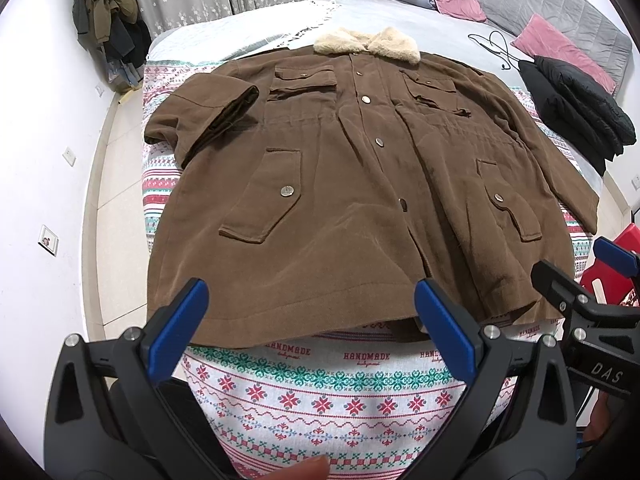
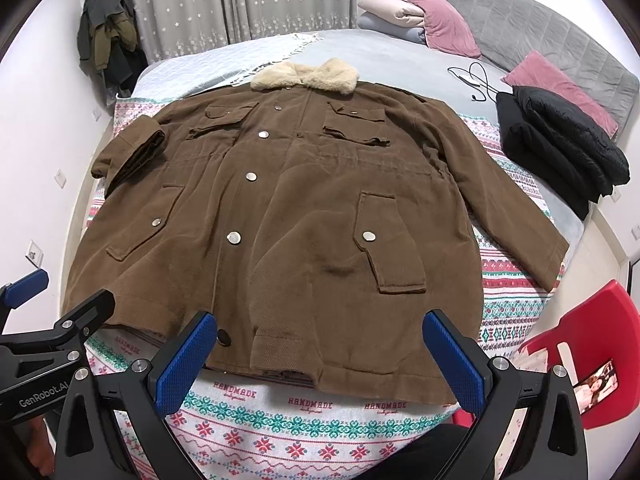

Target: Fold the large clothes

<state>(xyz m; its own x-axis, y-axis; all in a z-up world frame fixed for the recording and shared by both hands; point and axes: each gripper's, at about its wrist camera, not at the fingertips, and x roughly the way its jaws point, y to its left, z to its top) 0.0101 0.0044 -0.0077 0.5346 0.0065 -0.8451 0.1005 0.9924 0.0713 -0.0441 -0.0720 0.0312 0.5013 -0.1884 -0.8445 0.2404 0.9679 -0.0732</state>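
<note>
A large brown coat point(image 1: 344, 184) with a cream fleece collar point(image 1: 366, 46) lies front up, buttoned, on a patterned blanket point(image 1: 320, 400) on the bed. It also fills the right wrist view point(image 2: 288, 208). Its left sleeve point(image 1: 208, 116) is folded in over the chest; its right sleeve point(image 2: 516, 208) lies stretched out to the side. My left gripper point(image 1: 312, 320) is open and empty, hovering just before the coat's hem. My right gripper point(image 2: 320, 354) is open and empty, also near the hem, to the right of the left one.
A folded black jacket point(image 2: 560, 152) lies on the bed at the right, with a black cable point(image 2: 476, 80) and pink pillows point(image 2: 448, 24) behind it. A red chair point(image 2: 584, 352) stands at the right by the bed's corner. Clothes hang point(image 2: 108, 32) at the far left wall.
</note>
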